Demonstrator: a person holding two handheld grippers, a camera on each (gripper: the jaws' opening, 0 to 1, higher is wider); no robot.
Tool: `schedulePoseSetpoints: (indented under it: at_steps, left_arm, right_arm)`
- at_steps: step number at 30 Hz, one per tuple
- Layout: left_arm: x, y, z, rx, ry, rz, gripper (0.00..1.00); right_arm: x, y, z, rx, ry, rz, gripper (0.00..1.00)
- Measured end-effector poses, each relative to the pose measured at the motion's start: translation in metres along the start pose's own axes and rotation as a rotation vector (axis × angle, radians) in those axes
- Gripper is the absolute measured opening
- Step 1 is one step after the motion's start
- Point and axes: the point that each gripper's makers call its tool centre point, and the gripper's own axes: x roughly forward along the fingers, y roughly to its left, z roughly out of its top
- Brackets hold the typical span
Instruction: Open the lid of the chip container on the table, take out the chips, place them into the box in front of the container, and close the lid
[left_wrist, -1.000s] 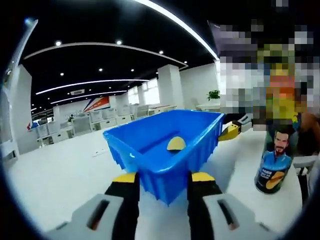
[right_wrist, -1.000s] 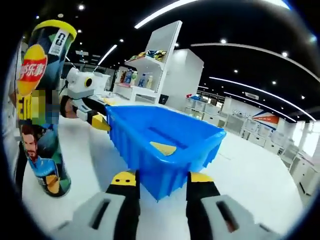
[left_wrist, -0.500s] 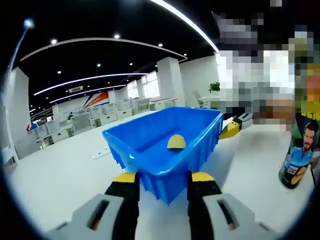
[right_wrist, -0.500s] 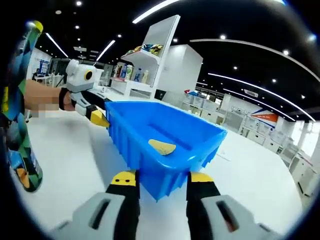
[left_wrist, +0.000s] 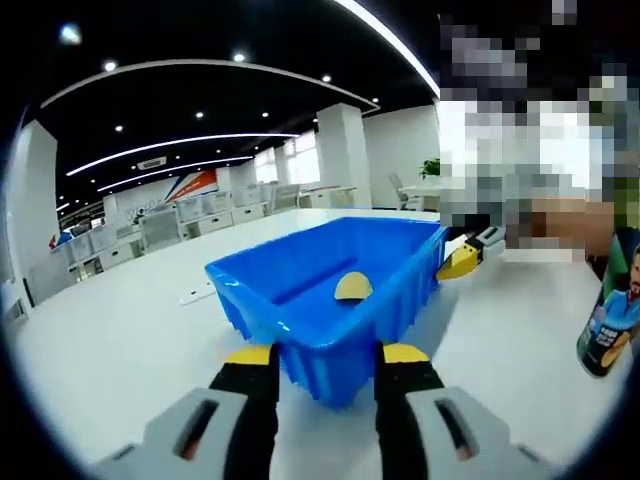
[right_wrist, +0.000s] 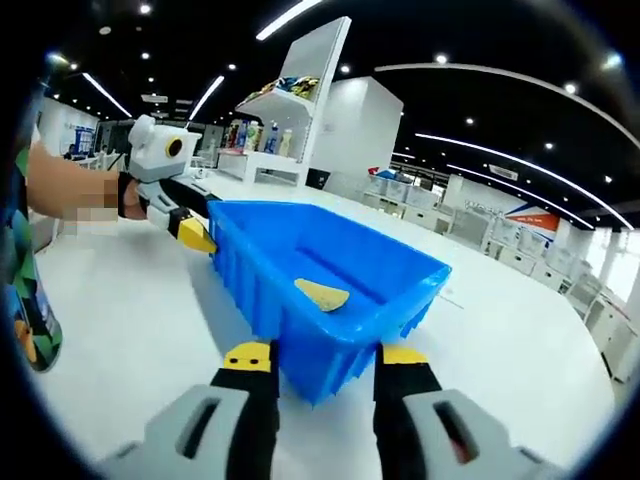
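Blue box (left_wrist: 330, 290) sat on white table (left_wrist: 110, 340), one chip (left_wrist: 352, 287) lying inside. Left gripper (left_wrist: 326, 358) clamped the box's near corner between its jaws; right gripper (right_wrist: 325, 359) gripped the opposite corner likewise. Chip container (left_wrist: 612, 320) stood upright at 3 o'clock in left gripper view, well apart from box.

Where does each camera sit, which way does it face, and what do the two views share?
Left gripper view: rides the left gripper, looking along its jaws at a corner of the blue box; the right gripper enters from the right.
Right gripper view: rides the right gripper, facing the opposite box end; the left gripper enters from the left.
Shared: box, one chip, chip container, white table.
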Motion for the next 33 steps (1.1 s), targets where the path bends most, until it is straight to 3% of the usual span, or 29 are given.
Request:
schedulePoseSetpoints:
  at_steps: [7, 10, 12, 15, 19, 21, 23, 25, 27, 31, 33]
  left_arm:
    - [0.000, 0.002, 0.001, -0.014, 0.002, -0.002, 0.39]
    - [-0.001, 0.005, -0.003, -0.102, 0.029, 0.000, 0.40]
    - [-0.002, 0.007, -0.004, -0.094, 0.034, 0.010, 0.42]
    - [-0.009, 0.006, -0.012, -0.079, 0.066, 0.011, 0.50]
    - [-0.026, 0.005, -0.016, -0.102, 0.086, 0.022, 0.52]
    - [-0.038, 0.003, -0.013, -0.202, 0.078, 0.019, 0.52]
    - [-0.050, 0.000, -0.008, -0.240, 0.066, 0.004, 0.56]
    - [-0.065, -0.003, -0.009, -0.199, 0.115, 0.002, 0.58]
    - [-0.076, -0.002, -0.005, -0.133, 0.123, 0.019, 0.59]
    - [-0.104, -0.009, 0.003, -0.171, 0.139, 0.013, 0.60]
    - [-0.118, -0.014, 0.003, -0.119, 0.163, 0.012, 0.60]
  right_arm:
    - [0.000, 0.001, 0.001, 0.010, 0.001, -0.004, 0.37]
    - [-0.003, 0.003, 0.004, -0.011, -0.001, -0.016, 0.38]
    - [-0.005, 0.004, 0.006, -0.020, 0.004, -0.020, 0.39]
    - [-0.011, 0.004, 0.001, 0.043, 0.043, -0.032, 0.47]
    - [-0.024, 0.009, -0.005, 0.077, 0.079, -0.032, 0.50]
    - [-0.033, 0.009, -0.005, 0.079, 0.097, -0.053, 0.50]
    - [-0.042, 0.011, -0.008, 0.101, 0.127, -0.064, 0.50]
    - [-0.049, 0.016, -0.005, 0.124, 0.117, -0.047, 0.50]
    - [-0.057, 0.024, 0.000, 0.205, 0.092, -0.019, 0.50]
    - [-0.077, 0.028, -0.003, 0.205, 0.131, -0.036, 0.50]
    - [-0.087, 0.032, -0.003, 0.194, 0.137, -0.035, 0.51]
